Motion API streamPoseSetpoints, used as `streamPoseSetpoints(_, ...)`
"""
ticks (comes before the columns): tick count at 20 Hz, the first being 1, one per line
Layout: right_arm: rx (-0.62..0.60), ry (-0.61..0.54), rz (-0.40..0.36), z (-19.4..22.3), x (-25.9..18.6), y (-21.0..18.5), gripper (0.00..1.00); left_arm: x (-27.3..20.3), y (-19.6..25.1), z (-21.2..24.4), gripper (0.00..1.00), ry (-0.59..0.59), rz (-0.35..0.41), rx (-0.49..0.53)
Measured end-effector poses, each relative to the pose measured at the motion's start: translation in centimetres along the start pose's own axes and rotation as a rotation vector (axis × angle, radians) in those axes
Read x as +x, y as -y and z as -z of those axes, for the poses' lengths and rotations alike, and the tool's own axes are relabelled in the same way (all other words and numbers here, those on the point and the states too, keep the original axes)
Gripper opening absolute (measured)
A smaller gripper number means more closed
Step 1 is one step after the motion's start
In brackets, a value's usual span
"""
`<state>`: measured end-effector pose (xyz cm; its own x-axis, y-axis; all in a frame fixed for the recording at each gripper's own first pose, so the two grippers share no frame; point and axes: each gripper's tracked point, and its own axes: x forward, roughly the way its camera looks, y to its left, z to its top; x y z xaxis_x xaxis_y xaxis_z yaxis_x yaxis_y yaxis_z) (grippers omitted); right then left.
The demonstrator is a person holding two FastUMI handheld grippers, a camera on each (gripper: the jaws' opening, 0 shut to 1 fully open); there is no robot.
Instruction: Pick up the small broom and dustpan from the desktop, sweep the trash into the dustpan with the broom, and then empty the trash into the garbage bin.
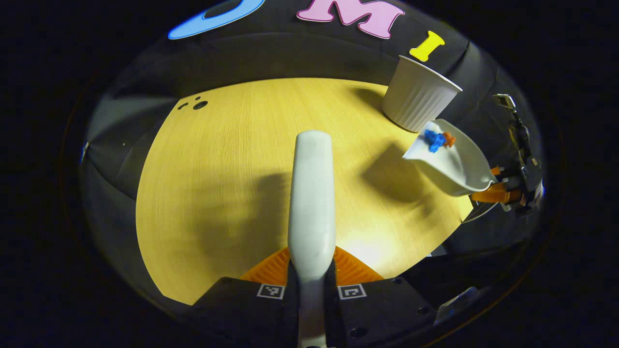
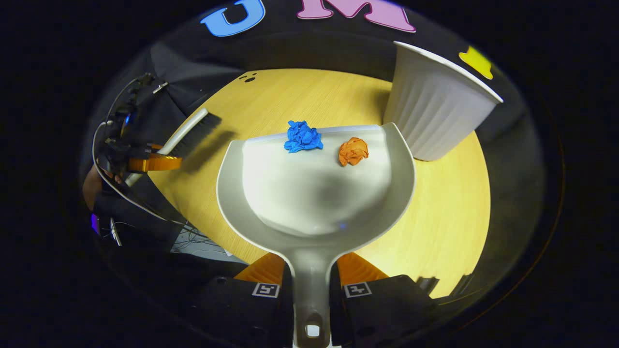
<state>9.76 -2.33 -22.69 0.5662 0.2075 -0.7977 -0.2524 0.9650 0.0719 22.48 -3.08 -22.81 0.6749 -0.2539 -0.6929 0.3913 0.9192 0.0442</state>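
In the left gripper view my left gripper is shut on the white broom, whose back runs forward above the wooden table. In the right gripper view my right gripper is shut on the handle of the white dustpan, held above the table. A blue paper ball and an orange paper ball lie near the pan's front lip. The white ribbed garbage bin stands just right of the pan. The broom with dark bristles and the left gripper show at far left.
The round wooden table ends in a curved edge with black cloth behind. Dark small holes mark the tabletop's far left. In the left gripper view the bin stands at the far right, with the dustpan and right gripper beside it.
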Motion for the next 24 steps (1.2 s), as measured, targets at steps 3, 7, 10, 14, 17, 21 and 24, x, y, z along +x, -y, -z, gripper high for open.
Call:
streamPoseSetpoints(3, 0.07, 0.012, -0.015, -0.8, -1.1, -0.2, 0.33, -0.3, 0.3, 2.8, 0.25, -0.034, 0.018, 0.022)
streamPoseSetpoints(7, 0.163, 0.02, 0.017, -2.0, -1.6, -0.6, 0.33, -0.2, 1.7, 4.9, 0.25, -0.054, 0.051, 0.03)
streamPoseSetpoints(10, 0.194, 0.069, 0.049, -3.3, -1.6, -0.5, 0.31, -0.3, 2.1, 5.1, 0.25, -0.05, 0.066, 0.027)
streamPoseSetpoints(14, 0.258, 0.145, 0.065, -5.7, -2.0, 0.7, 0.3, -1.0, 1.4, 4.8, 0.26, -0.046, 0.056, 0.034)
streamPoseSetpoints(17, 0.298, 0.204, 0.083, -9.1, -2.2, 3.1, 0.29, -1.4, 0.3, 4.4, 0.25, -0.047, 0.042, 0.002)
streamPoseSetpoints(21, 0.314, 0.255, 0.172, -13.7, -2.3, 8.5, 0.33, -2.1, -1.1, 2.7, 0.26, -0.032, 0.017, -0.023)
streamPoseSetpoints(24, 0.311, 0.279, 0.247, -17.2, -0.9, 12.1, 0.33, -2.6, -2.3, 1.3, 0.26, -0.015, -0.003, -0.035)
